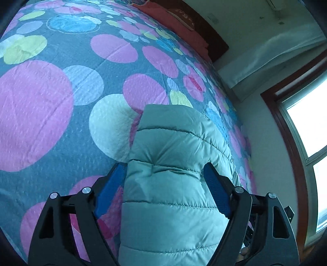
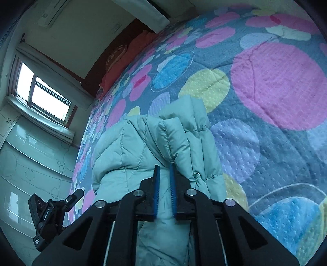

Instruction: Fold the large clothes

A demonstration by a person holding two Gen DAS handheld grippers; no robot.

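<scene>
A pale teal quilted puffer jacket (image 1: pixel 173 174) lies on the bed near its edge. In the left wrist view my left gripper (image 1: pixel 164 168) is open, its blue pads (image 1: pixel 110 188) standing wide on either side of a quilted panel of the jacket. In the right wrist view the jacket (image 2: pixel 143 143) is bunched in folds, and my right gripper (image 2: pixel 164 166) is shut on a pinched fold of it, the blue pads (image 2: pixel 157 192) close together with fabric between them.
The bed is covered by a quilt with large pink, blue and yellow circles (image 1: pixel 61 92). A red pillow (image 1: pixel 163 16) and dark headboard (image 1: pixel 214 38) are at the far end. A window (image 1: pixel 306 133) and wall flank the bed. The left gripper's body (image 2: pixel 51 212) shows at lower left.
</scene>
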